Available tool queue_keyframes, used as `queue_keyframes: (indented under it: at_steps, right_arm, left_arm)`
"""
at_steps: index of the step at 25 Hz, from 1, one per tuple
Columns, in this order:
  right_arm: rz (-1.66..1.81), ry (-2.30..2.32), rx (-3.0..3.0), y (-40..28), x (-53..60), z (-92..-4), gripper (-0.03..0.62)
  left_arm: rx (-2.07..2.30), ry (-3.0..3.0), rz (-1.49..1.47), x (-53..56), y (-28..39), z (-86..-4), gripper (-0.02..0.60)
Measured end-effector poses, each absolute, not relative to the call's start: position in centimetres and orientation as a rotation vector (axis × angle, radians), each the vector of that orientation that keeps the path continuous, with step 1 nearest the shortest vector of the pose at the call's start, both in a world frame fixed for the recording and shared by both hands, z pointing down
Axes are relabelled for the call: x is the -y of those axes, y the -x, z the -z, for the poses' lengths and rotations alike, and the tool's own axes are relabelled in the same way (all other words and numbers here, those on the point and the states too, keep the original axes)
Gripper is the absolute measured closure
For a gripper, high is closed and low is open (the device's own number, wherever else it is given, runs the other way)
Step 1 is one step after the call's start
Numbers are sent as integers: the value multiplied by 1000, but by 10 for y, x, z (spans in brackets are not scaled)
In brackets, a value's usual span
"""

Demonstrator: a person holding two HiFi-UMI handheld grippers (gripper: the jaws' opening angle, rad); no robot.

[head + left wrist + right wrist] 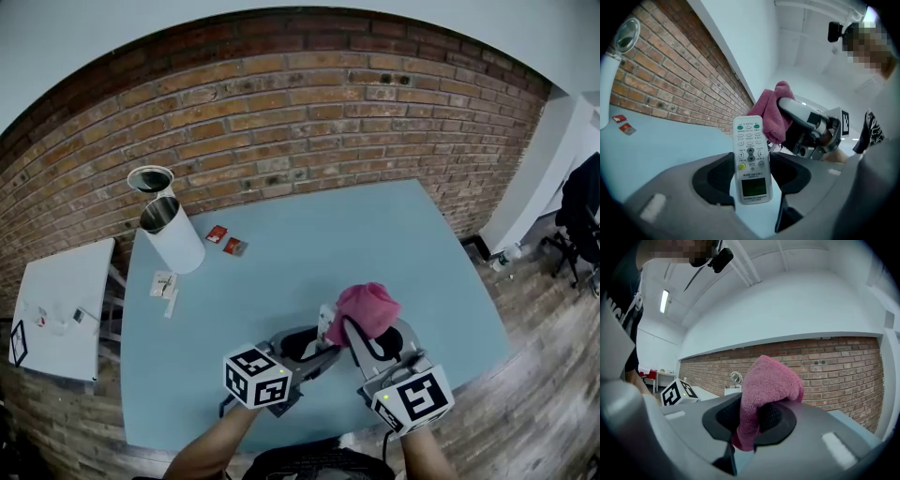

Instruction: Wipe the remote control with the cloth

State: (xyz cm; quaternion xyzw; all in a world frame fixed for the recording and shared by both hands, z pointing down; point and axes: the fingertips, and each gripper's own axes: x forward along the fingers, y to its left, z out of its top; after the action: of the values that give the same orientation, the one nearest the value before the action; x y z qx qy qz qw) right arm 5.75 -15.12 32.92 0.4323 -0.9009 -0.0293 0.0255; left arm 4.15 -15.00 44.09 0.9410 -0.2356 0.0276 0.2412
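Observation:
My left gripper [751, 176] is shut on a white remote control [750, 158], gripped by its lower half with the buttons and small green screen facing the camera. In the head view the remote control [325, 320] peeks out between the two tools, above the blue table [281, 281]. A bunched pink cloth [766, 392] is clamped in my right gripper [751, 420]. The cloth [364, 308] hangs just right of the remote's far end, close beside it; contact cannot be told. From the left gripper view the cloth [769, 112] and the right gripper [811, 126] stand right behind the remote.
A white cylinder bin [172, 232] and a round lid [150, 178] stand at the table's far left by the brick wall [309, 112]. Two small red packets [226, 240] and a paper card [164, 284] lie near it. A white side table [61, 309] stands at left.

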Motion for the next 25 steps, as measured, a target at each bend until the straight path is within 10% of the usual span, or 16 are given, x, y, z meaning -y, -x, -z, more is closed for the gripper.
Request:
queue_keyframes:
  at_steps: [25]
  right_arm:
    - [3, -1423, 2804, -87, 169, -316, 531]
  left_arm:
    - [760, -2922, -541, 152, -44, -454, 345]
